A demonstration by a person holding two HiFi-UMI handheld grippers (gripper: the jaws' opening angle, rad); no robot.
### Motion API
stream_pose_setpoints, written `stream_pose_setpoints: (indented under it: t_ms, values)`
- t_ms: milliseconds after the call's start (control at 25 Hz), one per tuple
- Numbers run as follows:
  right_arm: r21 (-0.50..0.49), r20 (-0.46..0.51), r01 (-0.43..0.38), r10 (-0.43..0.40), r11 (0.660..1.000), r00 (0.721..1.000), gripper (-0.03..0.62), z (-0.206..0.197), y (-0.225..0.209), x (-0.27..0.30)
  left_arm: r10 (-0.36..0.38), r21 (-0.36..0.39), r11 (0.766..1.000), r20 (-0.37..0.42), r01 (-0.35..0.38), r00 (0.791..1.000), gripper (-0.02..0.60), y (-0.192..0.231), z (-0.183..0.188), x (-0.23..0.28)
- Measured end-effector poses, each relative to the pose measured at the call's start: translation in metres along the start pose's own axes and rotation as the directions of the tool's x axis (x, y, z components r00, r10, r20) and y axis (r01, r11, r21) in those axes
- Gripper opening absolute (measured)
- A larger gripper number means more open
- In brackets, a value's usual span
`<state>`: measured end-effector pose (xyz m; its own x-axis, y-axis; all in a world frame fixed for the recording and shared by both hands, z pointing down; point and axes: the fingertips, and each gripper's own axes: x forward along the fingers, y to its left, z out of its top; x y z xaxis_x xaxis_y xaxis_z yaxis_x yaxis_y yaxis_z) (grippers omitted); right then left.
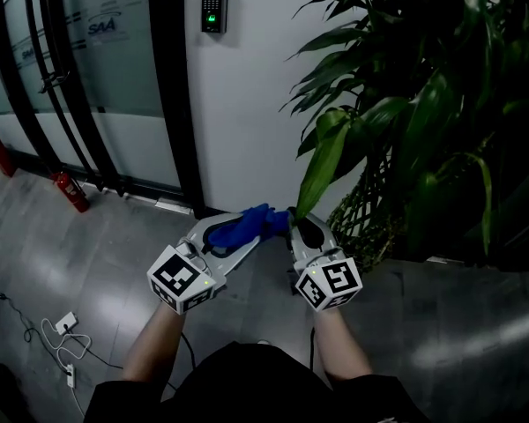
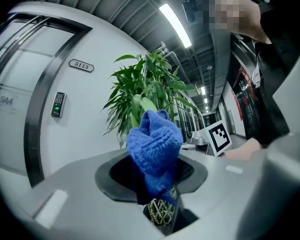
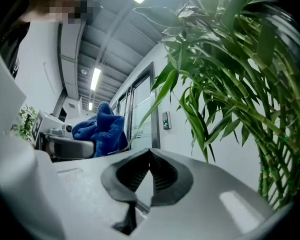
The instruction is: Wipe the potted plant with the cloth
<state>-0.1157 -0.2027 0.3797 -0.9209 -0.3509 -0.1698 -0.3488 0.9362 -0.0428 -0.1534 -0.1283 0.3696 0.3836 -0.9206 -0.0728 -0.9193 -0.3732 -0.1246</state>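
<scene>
A tall potted plant (image 1: 423, 104) with long green leaves stands at the right in a woven basket (image 1: 361, 223). One leaf (image 1: 322, 166) hangs down, its tip ending just above both grippers. My left gripper (image 1: 257, 227) is shut on a bunched blue cloth (image 1: 251, 225), which sits right beside that tip. In the left gripper view the cloth (image 2: 155, 144) bulges up out of the gripper (image 2: 157, 174). My right gripper (image 1: 300, 223) is next to the cloth; its jaws (image 3: 150, 154) meet at the tips with nothing seen between them. The leaf (image 3: 162, 86) runs past above them.
A white wall with an access keypad (image 1: 214, 7) stands behind the plant. Glass doors with dark frames (image 1: 88, 77) fill the left. Two fire extinguishers (image 1: 70, 192) stand at their foot. A power strip with cables (image 1: 62, 324) lies on the grey floor at lower left.
</scene>
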Motion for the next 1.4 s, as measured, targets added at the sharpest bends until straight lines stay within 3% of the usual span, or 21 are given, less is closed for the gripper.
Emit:
stream_pose_setpoints:
  t_ms: [360, 880, 1160, 1280, 1400]
  values:
    - [0.039, -0.044, -0.055, 0.057, 0.998, 0.997, 0.003, -0.026, 0.007, 0.007, 0.136, -0.132, 0.983, 0.067, -0.126, 0.988, 0.150, 0.027, -0.001, -0.025]
    - [0.090, -0.093, -0.147, 0.155, 0.985, 0.984, 0.003, -0.051, -0.004, 0.025, 0.305, -0.213, 0.937, 0.114, -0.276, 0.946, 0.150, 0.056, -0.011, -0.032]
    - [0.033, -0.101, -0.090, 0.093, 0.995, 0.991, 0.003, -0.077, -0.006, 0.043, 0.280, -0.238, 0.942, 0.159, -0.238, 0.947, 0.150, 0.083, -0.030, -0.029]
    - [0.002, -0.100, 0.045, -0.044, 0.999, 0.994, 0.003, -0.086, -0.025, 0.062, 0.191, -0.229, 0.963, 0.189, -0.146, 0.963, 0.150, 0.114, -0.036, -0.017]
    - [-0.018, -0.082, 0.218, -0.219, 0.976, 0.972, 0.003, -0.088, -0.047, 0.081, 0.051, -0.205, 0.979, 0.222, -0.004, 0.974, 0.150, 0.149, -0.035, 0.002]
